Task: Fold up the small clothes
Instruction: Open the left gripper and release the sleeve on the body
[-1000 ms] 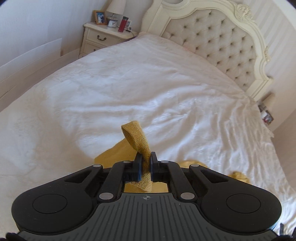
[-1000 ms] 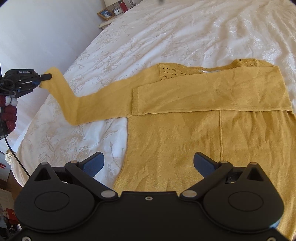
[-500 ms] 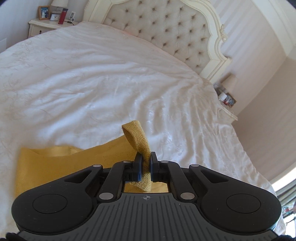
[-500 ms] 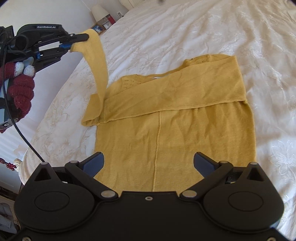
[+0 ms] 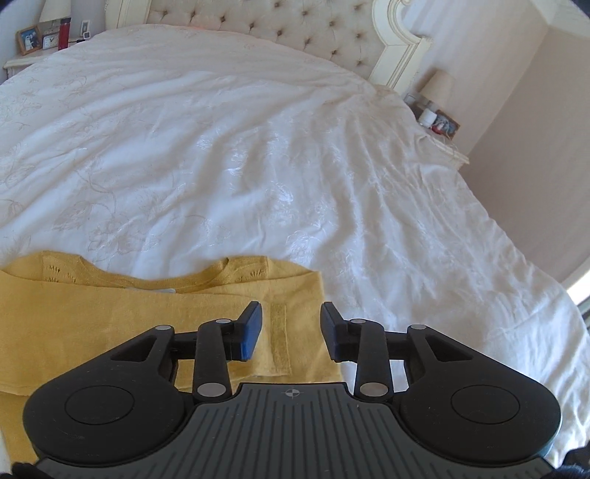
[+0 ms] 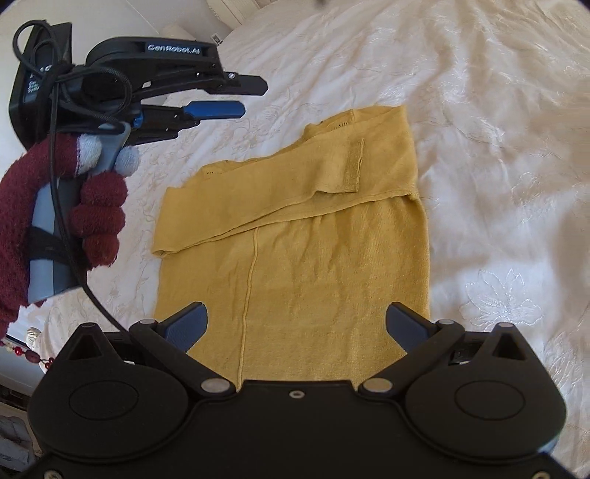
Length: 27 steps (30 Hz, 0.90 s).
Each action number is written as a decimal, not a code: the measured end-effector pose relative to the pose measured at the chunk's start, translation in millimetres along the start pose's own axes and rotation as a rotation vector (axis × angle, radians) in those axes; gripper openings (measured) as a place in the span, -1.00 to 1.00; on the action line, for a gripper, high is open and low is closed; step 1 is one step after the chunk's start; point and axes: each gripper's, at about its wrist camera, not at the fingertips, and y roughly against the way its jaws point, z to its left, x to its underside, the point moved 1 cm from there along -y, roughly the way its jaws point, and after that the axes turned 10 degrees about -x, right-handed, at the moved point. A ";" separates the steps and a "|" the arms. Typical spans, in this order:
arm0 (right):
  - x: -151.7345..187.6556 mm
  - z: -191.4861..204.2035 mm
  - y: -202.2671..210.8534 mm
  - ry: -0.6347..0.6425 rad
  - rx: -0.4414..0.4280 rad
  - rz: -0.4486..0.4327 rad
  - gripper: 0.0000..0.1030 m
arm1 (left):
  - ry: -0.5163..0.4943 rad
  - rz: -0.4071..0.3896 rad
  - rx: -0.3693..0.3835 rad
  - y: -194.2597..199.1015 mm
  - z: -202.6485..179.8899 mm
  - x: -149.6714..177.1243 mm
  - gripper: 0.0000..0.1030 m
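The right gripper (image 6: 297, 324) body is hiding the yellow sweater's (image 6: 295, 258) hem just behind its fingers.

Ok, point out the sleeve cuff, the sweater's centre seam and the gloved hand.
sleeve cuff (image 6: 353, 166), right wrist view, ribbed band.
centre seam (image 6: 250, 280), right wrist view, mid-length.
gloved hand (image 6: 96, 217), right wrist view, curled knuckles.

I'm looking across a wide bed (image 5: 228, 154) under a white cover with a faint flower pattern, creased and lit bright by daylight, with a cream tufted headboard (image 5: 280, 25) at the far end. A nightstand (image 5: 22, 60) on the far left carries a photo frame (image 5: 28, 38), a small clock, a red bottle (image 5: 64, 37) and a lamp base; another (image 5: 448, 145) on the right holds a lamp (image 5: 438, 86) and what may be small jars. The wall (image 5: 531, 154) on the right is plain pale beige.
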 end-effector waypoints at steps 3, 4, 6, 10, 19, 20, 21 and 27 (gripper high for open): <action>-4.8 -4.7 -5.1 -0.014 -0.003 -0.007 0.99 | -0.029 0.008 -0.062 4.7 9.7 16.2 -0.21; -6.8 -5.1 -7.4 -0.013 -0.001 -0.008 0.99 | -0.036 0.013 -0.084 5.7 17.0 21.4 -0.20; -12.3 -4.2 -12.9 -0.005 0.010 -0.010 0.99 | -0.057 0.026 -0.140 7.0 32.8 31.4 -0.18; -27.1 -2.0 -24.6 -0.003 0.026 -0.022 0.99 | -0.080 0.060 -0.242 10.0 67.9 48.4 -0.17; -68.5 -3.9 -62.0 0.021 0.062 -0.032 0.99 | 0.053 0.079 -0.379 14.7 138.3 76.8 -0.16; -72.5 -5.4 -65.0 0.022 0.061 -0.033 0.99 | 0.070 0.079 -0.398 14.4 144.4 77.6 -0.16; -77.6 -7.0 -68.6 0.025 0.058 -0.035 0.99 | 0.086 0.081 -0.413 13.9 149.7 78.1 -0.16; -104.2 -20.3 -93.9 0.030 0.050 -0.015 0.99 | 0.125 0.125 -0.460 -1.7 175.0 86.5 -0.15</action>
